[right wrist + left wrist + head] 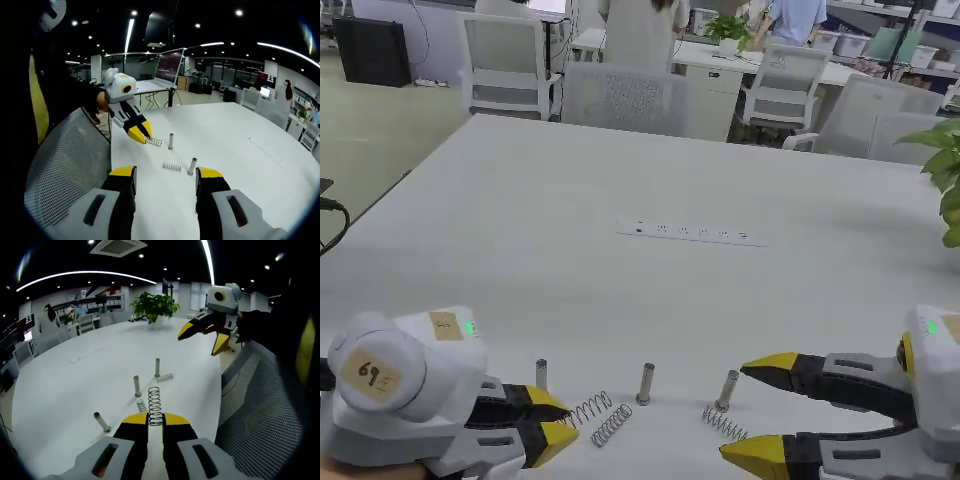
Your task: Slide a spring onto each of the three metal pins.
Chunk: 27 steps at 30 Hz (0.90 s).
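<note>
Yellow-tipped black left gripper is clenched on one end of a thin silver wire coil spring. The rest of the spring sticks out past the tips, unsupported. It looks lifted off the surface, but the head view angle is too low to be sure. Yellow-tipped black right gripper is released, jaws wide apart, grasping nothing, near the right pin.

Three short silver metal pins stand upright in a row on the white matte tabletop: left pin, middle pin, right pin. All three are bare, so no spring is on yet. The free end of the held coil spring sits between left pin and middle pin, touching neither. The second spring lies flat just beside the held one, in front of middle pin. The third spring lies flat by the base of right pin, just ahead of the open right jaws.

Judged step: threading the first spring.

Risks:
- Gripped at one end only, the coil is floppy, so the free end may sag or wobble and snag a coil on the pin's top edge.
- Pushing on while snagged could compress it and pop it out of the jaws.
- Clamping too hard could crush the coils.
- Can't tell if the pins are fixed, so a sideways nudge might tip one.
- A low sweep could knock the second spring rolling.
</note>
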Each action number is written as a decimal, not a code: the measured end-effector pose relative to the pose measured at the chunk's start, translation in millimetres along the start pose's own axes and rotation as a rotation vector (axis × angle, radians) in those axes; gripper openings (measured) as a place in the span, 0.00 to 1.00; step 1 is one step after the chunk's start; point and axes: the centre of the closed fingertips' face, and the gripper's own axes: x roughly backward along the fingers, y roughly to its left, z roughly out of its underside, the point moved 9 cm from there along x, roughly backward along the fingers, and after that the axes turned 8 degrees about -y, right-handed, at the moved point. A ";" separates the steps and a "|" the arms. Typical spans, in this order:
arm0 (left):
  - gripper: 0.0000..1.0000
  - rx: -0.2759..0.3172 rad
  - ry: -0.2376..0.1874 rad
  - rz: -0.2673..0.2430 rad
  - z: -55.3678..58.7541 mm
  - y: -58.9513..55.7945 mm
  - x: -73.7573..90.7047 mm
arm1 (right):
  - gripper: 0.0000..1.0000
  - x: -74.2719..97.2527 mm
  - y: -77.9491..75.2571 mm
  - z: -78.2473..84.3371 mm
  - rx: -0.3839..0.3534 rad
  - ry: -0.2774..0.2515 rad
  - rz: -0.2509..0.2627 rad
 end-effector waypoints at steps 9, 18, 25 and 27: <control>0.02 -0.047 -0.034 0.063 -9.0 -12.8 -0.9 | 0.37 -17.5 4.5 -9.0 0.017 0.011 -0.086; 0.02 -0.091 -0.058 0.118 -22.2 -26.0 -3.7 | 0.31 -32.1 10.1 -11.8 0.017 0.021 -0.153; 0.02 -0.122 -0.076 0.160 -30.8 -35.4 -5.3 | 0.27 -39.7 17.1 -12.1 0.015 0.028 -0.204; 0.02 -0.136 -0.076 0.169 -32.2 -37.7 -5.8 | 0.26 -40.5 18.0 -12.0 0.013 0.029 -0.214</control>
